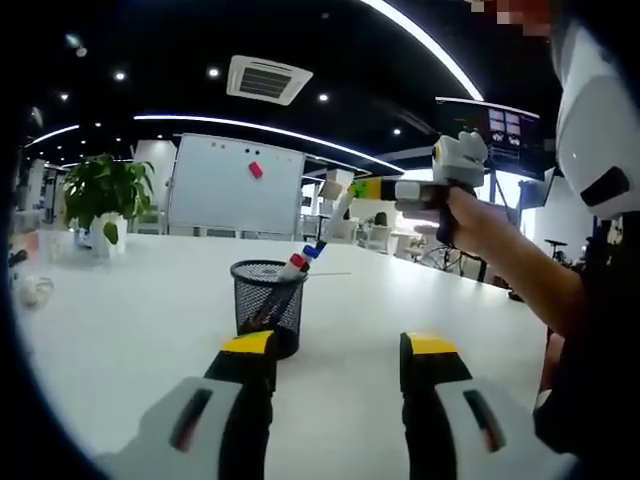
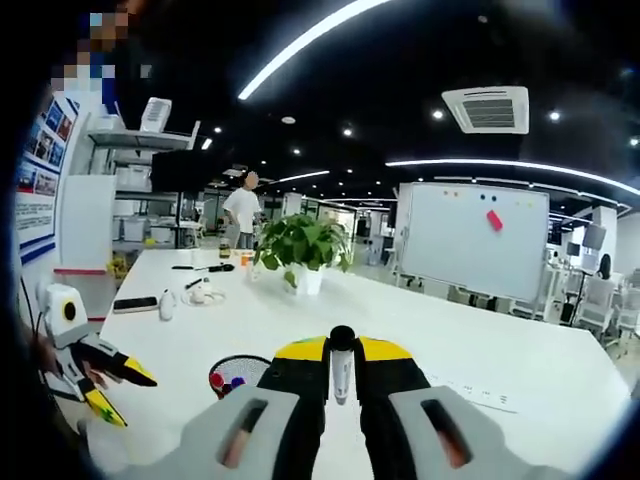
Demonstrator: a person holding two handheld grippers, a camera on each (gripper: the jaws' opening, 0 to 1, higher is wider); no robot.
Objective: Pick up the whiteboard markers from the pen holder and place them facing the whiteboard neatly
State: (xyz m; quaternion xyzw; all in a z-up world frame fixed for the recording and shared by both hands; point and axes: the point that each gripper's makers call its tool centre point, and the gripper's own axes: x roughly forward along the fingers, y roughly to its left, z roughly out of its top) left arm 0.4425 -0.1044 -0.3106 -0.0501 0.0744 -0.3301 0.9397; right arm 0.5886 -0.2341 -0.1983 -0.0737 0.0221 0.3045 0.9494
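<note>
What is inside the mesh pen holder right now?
The pen holder holds markers: red and blue caps stick out above the rim, and the right gripper view looks down on red and blue caps. The mesh hides their lower ends, so the exact count is unclear.

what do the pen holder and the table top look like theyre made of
The black round mesh pen holder looks like painted wire mesh, probably metal: light shows through its fine grid, and the finish is matt. The white table top looks like smooth laminate or a similar coating, with a soft, faint sheen.

Dark ceiling (image 2: 420,60) with light strips (image 1: 250,127) — long white table (image 2: 400,330).
</note>
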